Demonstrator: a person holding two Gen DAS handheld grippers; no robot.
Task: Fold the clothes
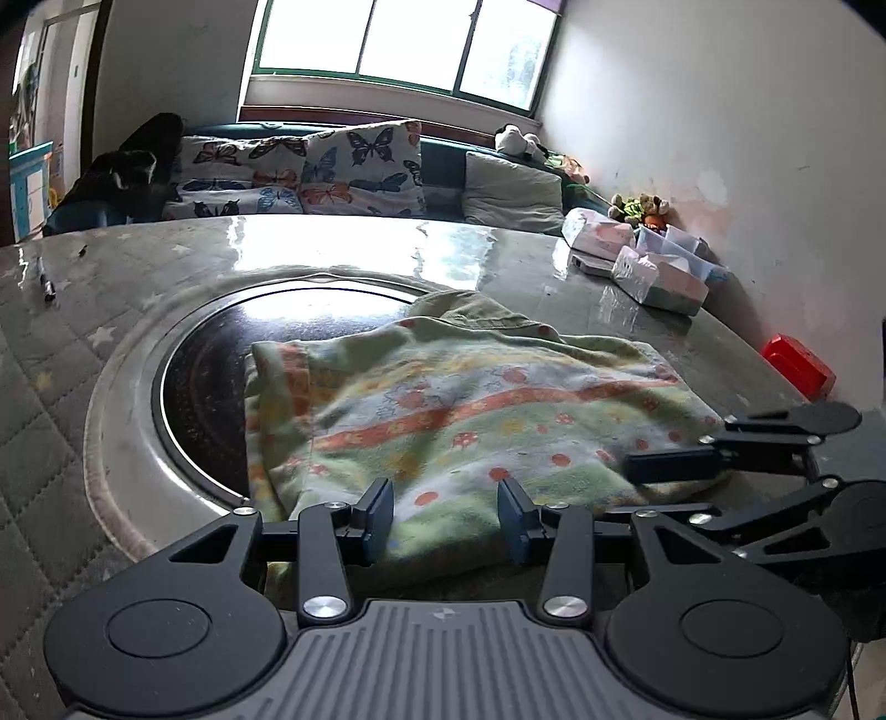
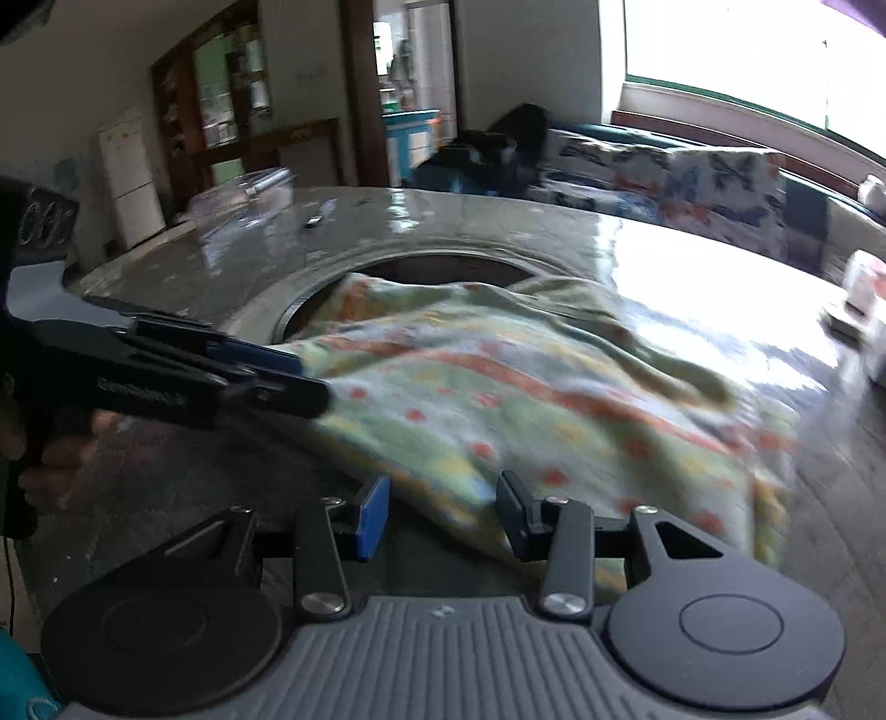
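Two grippers frame our folded fleece garment [image 1: 465, 399], which lies on the counter [image 1: 332, 249] partly over the round dark inset [image 1: 205, 376]. Its orange stripes run from lower left to upper right in the left wrist view. Our left gripper [image 1: 446, 512] has jaws spread, empty, above the near hem. Our right gripper [image 2: 443, 512], jaws likewise spread, hovers at the near edge.

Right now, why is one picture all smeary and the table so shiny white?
Right wrist view: the cloth and the table look streaked, which is motion blur. Left wrist view: sharp, and the window is blown out white, with its glare on the table and the dark disc. Both views: the fisheye lens bends straight edges.
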